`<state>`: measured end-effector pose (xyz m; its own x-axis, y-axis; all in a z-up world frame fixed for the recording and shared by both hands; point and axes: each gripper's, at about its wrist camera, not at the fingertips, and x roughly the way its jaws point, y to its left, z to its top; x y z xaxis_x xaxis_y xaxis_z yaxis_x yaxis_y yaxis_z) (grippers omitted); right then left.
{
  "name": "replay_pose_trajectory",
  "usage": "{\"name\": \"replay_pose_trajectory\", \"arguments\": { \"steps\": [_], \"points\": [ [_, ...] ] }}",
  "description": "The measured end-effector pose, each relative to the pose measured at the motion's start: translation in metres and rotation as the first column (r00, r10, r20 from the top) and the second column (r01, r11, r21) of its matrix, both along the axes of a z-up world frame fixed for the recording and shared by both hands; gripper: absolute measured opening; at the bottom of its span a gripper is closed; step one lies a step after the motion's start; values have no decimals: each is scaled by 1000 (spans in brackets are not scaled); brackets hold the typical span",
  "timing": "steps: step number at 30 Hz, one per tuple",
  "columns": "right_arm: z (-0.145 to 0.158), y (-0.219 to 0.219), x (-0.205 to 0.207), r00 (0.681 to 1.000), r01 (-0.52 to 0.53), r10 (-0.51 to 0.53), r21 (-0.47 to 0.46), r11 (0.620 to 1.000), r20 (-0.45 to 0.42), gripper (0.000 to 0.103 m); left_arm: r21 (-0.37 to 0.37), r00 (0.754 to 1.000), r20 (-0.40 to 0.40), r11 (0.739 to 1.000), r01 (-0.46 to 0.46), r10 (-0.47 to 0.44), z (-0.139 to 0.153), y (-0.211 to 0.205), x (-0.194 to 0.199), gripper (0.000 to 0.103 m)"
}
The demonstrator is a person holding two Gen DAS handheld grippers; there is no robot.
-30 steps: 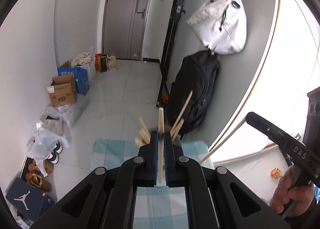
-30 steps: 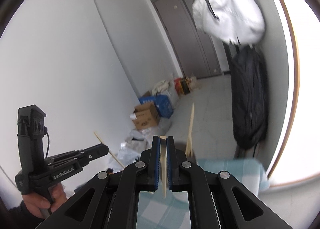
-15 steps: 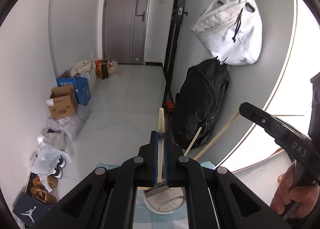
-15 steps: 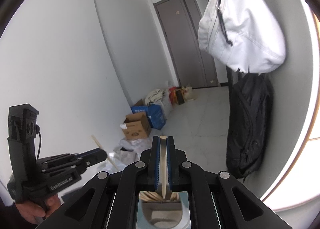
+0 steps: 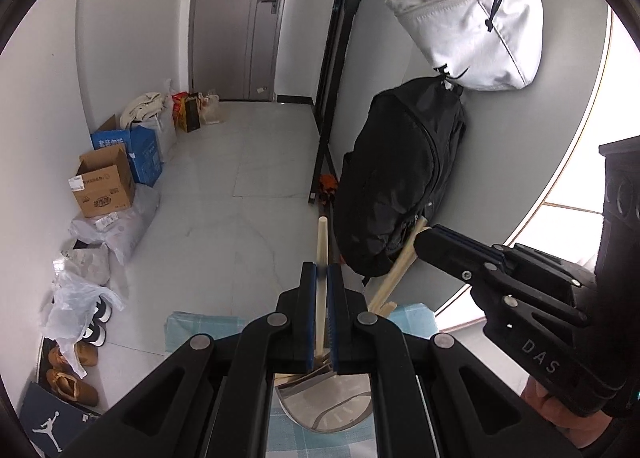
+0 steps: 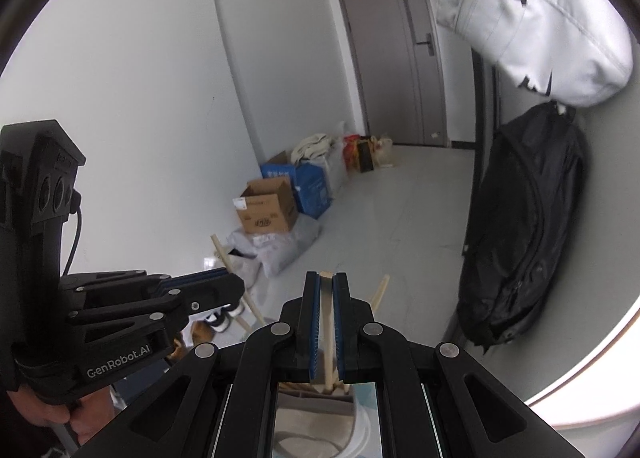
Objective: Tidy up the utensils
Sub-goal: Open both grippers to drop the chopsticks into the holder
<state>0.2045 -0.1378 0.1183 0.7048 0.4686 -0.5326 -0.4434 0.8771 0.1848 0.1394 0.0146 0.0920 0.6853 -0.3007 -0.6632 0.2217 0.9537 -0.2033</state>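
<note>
Left gripper (image 5: 320, 298): jaws clenched on a pale, square-sectioned wooden chopstick (image 5: 322, 254), held nearly upright. Its upper end rises clear of the blue pads; its lower end dips into a white container (image 5: 328, 410) directly beneath the jaws. The container stands on a light blue checked cloth (image 5: 192, 328) and already holds further wooden sticks (image 5: 304, 376).

Right gripper (image 6: 327, 322): jaws likewise clamped on a second chopstick (image 6: 327, 310), upright, its top level with the pad tips and its foot reaching the container's rim. A hand (image 6: 60, 414) grips the left tool's handle at lower left.

Beyond the cloth's far edge: tiled floor, a black backpack (image 5: 396, 185), a white bag (image 5: 472, 13), cardboard boxes (image 5: 104, 185).
</note>
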Motion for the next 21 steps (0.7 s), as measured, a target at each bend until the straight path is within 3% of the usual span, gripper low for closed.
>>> {"name": "replay_pose_trajectory", "arguments": {
  "steps": [13,21],
  "points": [
    [-40,-7,5,996,20,-16,50,999,-86,6,18,997,-76,999,32,-30,-26,-7,6,1],
    [-54,-8,-5,993,-9,20,87,996,-119,9,-27,989,-128,997,68,-71,-27,-3,8,1]
  ]
}}
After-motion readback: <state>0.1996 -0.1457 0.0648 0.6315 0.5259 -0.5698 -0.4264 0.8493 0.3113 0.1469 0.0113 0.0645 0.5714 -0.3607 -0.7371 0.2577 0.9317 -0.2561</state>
